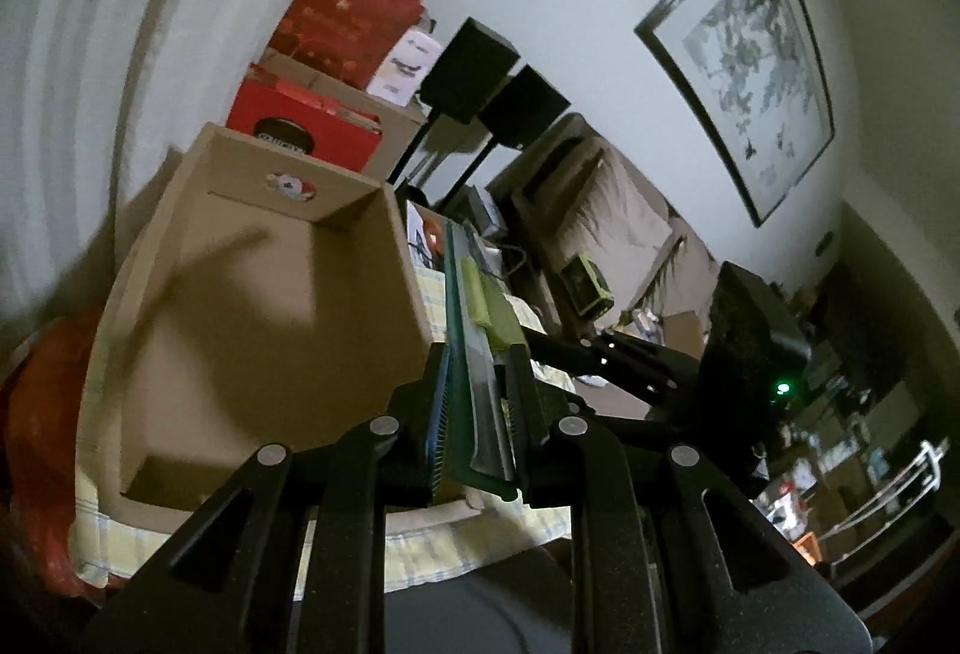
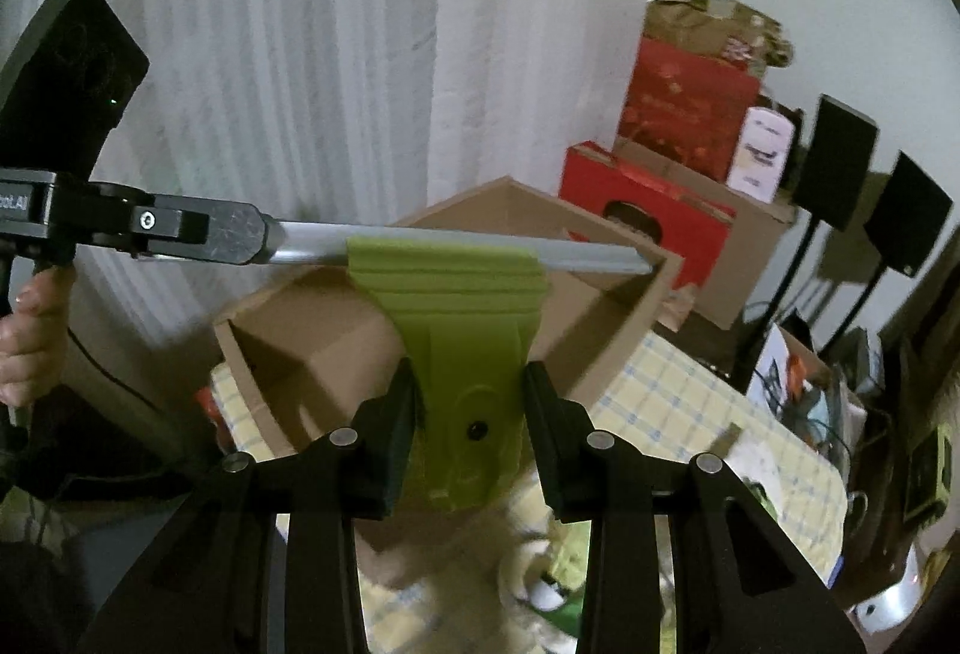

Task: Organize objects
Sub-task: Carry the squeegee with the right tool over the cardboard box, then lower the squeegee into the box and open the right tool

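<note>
A window squeegee with a green handle (image 2: 468, 354) and a grey blade bar (image 2: 456, 249) is held by both grippers above an open cardboard box (image 2: 612, 342). My right gripper (image 2: 471, 402) is shut on the green handle. My left gripper (image 1: 477, 402) is shut on one end of the blade bar (image 1: 474, 354), seen edge-on; in the right wrist view it clamps the bar's left end (image 2: 198, 231). The box (image 1: 252, 294) is empty and lies left of the left gripper.
The box stands on a yellow checked cloth (image 2: 678, 402). Red and brown boxes (image 2: 660, 174) are stacked by the wall. Two black speakers on stands (image 2: 870, 186) are at right. A white curtain (image 2: 270, 54) hangs behind. Clutter lies at the right (image 2: 798, 384).
</note>
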`<state>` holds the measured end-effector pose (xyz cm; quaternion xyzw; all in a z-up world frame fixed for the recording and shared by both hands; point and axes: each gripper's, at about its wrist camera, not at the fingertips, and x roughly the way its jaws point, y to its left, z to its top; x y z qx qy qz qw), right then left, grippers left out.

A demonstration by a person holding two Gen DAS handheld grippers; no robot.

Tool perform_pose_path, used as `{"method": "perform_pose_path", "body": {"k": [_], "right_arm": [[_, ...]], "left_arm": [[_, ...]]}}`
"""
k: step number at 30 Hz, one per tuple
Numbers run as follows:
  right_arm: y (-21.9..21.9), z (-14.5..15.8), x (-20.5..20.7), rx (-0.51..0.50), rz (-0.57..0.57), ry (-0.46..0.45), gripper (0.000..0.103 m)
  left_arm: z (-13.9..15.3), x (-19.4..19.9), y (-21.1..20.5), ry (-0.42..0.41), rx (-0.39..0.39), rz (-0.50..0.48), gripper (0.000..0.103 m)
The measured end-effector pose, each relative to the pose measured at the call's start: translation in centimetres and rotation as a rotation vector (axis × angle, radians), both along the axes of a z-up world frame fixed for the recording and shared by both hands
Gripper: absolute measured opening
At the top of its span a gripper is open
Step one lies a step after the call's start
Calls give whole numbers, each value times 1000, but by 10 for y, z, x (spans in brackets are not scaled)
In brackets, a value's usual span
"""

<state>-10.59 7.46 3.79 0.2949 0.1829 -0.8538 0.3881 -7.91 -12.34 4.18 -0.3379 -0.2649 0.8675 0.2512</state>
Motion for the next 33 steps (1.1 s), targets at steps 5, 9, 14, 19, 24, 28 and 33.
{"method": "perform_pose_path", "body": {"k": [5,9,14,19,24,28,33], "right_arm": [[-25,-14,-17,50,38,-12,35],[-42,-27,-31,96,64,-28,34],[-60,-47,-46,165,95,-42,33],[-80,-68,-57,225,124,-62,32],[-100,-86,-63,275,150,-76,31],[-113,-95,-62,318,180,-70,31],[-129,-103,-60,392,213,-64,31]], "left_arm": [[-14,-8,-17,-7,-1,21,16],[-26,-18,-26,-22,-4,27,16],[-50,-28,-35,-57,-2,19,16],[-71,-37,-43,-94,4,21,17],[-88,-37,-53,-121,-7,35,17],[-98,-34,-61,-139,-23,50,17],[-102,-24,-61,-138,-92,64,17]]}}
